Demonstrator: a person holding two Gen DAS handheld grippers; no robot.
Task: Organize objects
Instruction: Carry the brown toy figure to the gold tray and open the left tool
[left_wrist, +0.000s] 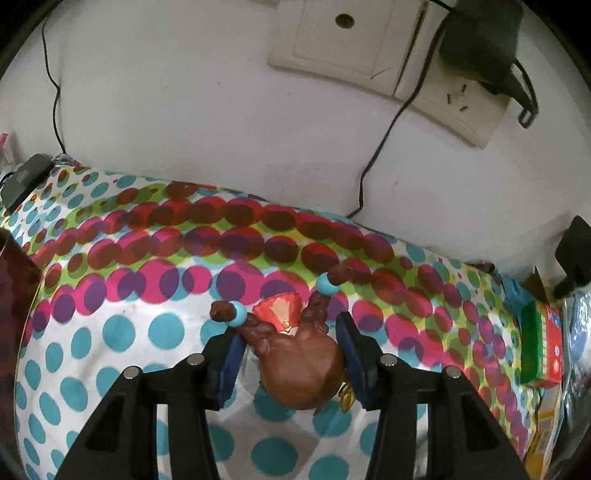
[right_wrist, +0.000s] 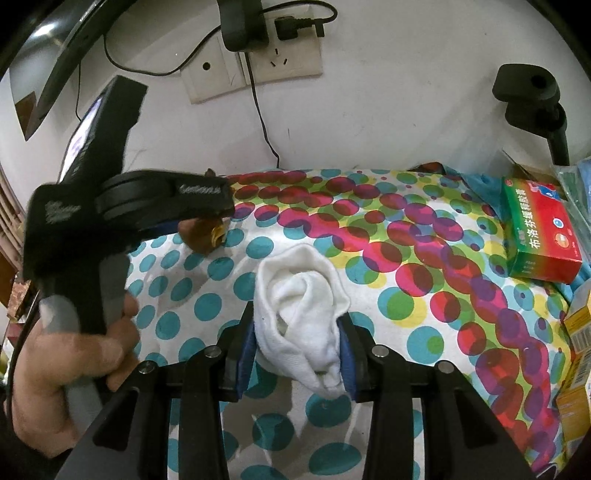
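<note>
A brown figurine (left_wrist: 299, 365) with braided hair, turquoise beads and a red headpiece sits between the blue pads of my left gripper (left_wrist: 291, 354), which is shut on it above the polka-dot cloth (left_wrist: 147, 332). In the right wrist view the left gripper (right_wrist: 207, 218) shows at the left with the figurine (right_wrist: 203, 236) in it. My right gripper (right_wrist: 299, 347) is shut on a rolled white sock (right_wrist: 303, 310) over the cloth (right_wrist: 406, 295).
A green and red medicine box (right_wrist: 539, 236) lies at the right, also in the left wrist view (left_wrist: 543, 350). Yellow boxes (right_wrist: 576, 362) stand at the right edge. Wall sockets (right_wrist: 251, 62), plugs and cables hang behind. A dark box (left_wrist: 14, 295) is at the left.
</note>
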